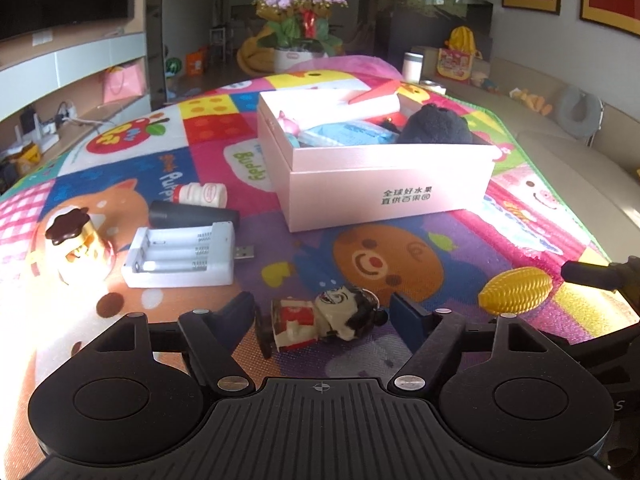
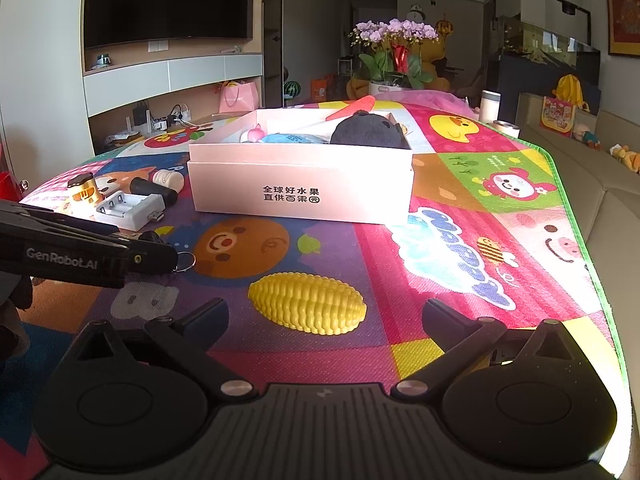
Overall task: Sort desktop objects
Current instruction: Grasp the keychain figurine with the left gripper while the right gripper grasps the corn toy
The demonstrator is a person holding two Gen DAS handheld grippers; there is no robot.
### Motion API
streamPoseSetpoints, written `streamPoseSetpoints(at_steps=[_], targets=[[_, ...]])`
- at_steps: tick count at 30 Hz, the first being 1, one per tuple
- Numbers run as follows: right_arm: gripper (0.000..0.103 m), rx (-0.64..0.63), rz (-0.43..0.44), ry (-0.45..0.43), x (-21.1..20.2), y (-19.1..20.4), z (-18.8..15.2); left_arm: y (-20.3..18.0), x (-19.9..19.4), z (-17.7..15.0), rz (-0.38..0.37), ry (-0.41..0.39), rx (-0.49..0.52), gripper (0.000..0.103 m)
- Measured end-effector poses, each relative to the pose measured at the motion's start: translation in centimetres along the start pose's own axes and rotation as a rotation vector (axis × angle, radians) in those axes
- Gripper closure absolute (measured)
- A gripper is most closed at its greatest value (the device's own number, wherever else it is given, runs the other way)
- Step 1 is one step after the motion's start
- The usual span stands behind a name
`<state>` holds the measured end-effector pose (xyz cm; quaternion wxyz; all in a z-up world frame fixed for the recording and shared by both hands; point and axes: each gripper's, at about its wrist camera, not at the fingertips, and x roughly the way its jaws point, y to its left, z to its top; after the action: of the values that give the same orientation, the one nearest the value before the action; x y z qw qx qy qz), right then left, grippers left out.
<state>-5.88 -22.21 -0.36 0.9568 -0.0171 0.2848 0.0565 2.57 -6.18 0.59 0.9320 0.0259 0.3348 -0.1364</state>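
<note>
Left wrist cam sits low behind its own fingers, angled down across the mat (image 1: 168, 148) toward the pink box (image 1: 376, 176), figurine (image 1: 320, 322) right at the lens. Right wrist cam: same low forward tilt, set further right, corn (image 2: 308, 308) up close. Shared: box, corn (image 1: 516, 290), charger (image 1: 180, 256), flowers (image 1: 300, 0).
</note>
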Motion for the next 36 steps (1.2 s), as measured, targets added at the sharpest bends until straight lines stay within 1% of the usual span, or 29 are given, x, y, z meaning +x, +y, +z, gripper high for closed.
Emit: streamPoseSetpoints(at_steps=[1,4,7,10,11,14,16,18,19,20,21,25,27,28,31,36], targets=[[0.0,0.0,-0.003,0.002,0.0,0.0,0.0,0.0,0.1,-0.1,0.006,0.002,0.001,0.029],[0.0,0.0,-0.02,0.029,0.3,0.2,0.3,0.3,-0.5,-0.2,0.003,-0.013,0.001,0.031],[0.0,-0.007,-0.009,0.045,0.4,0.4,0.6,0.5,-1.7,-0.3,-0.006,-0.024,0.011,0.031],[0.001,0.032,0.044,0.054,0.3,0.4,1.1,0.6,-3.1,-1.1,-0.015,-0.022,0.034,0.031],[0.002,0.043,0.061,0.053,0.2,0.5,1.3,0.6,-3.5,-1.4,-0.016,-0.018,0.041,0.031],[0.011,0.029,0.04,0.057,0.6,1.1,1.7,1.1,-4.6,-2.5,-0.015,0.002,0.046,0.031],[0.016,0.024,0.015,0.078,1.0,1.3,1.7,1.5,-4.8,-3.2,-0.011,0.018,0.036,0.031],[0.023,0.041,0.014,0.106,1.5,1.0,1.6,1.8,-5.0,-3.8,-0.015,0.028,0.024,0.03],[0.026,0.045,0.009,0.106,1.5,1.0,1.6,1.9,-5.0,-3.9,-0.021,0.033,0.017,0.03],[0.036,0.043,0.004,0.101,1.4,1.0,1.6,1.9,-5.1,-4.0,-0.021,0.032,0.012,0.03],[0.037,0.04,0.002,0.102,1.3,1.0,1.6,1.9,-5.2,-4.0,-0.021,0.032,0.011,0.029],[0.037,0.024,0.01,0.108,0.9,1.1,1.5,1.9,-5.1,-3.8,-0.035,0.027,-0.011,0.027],[0.037,0.008,0.016,0.105,0.6,1.4,1.3,1.7,-4.9,-3.7,-0.027,0.027,-0.005,0.027],[0.037,-0.002,0.021,0.104,0.5,1.5,1.2,1.7,-4.7,-3.7,-0.024,0.03,-0.002,0.029],[0.037,-0.011,0.037,0.111,0.1,1.6,1.1,1.3,-4.6,-3.8,-0.008,0.023,0.032,0.032],[0.037,-0.027,0.056,0.102,-1.3,1.1,1.5,0.4,-5.6,-3.8,-0.025,0.009,0.088,0.033]])
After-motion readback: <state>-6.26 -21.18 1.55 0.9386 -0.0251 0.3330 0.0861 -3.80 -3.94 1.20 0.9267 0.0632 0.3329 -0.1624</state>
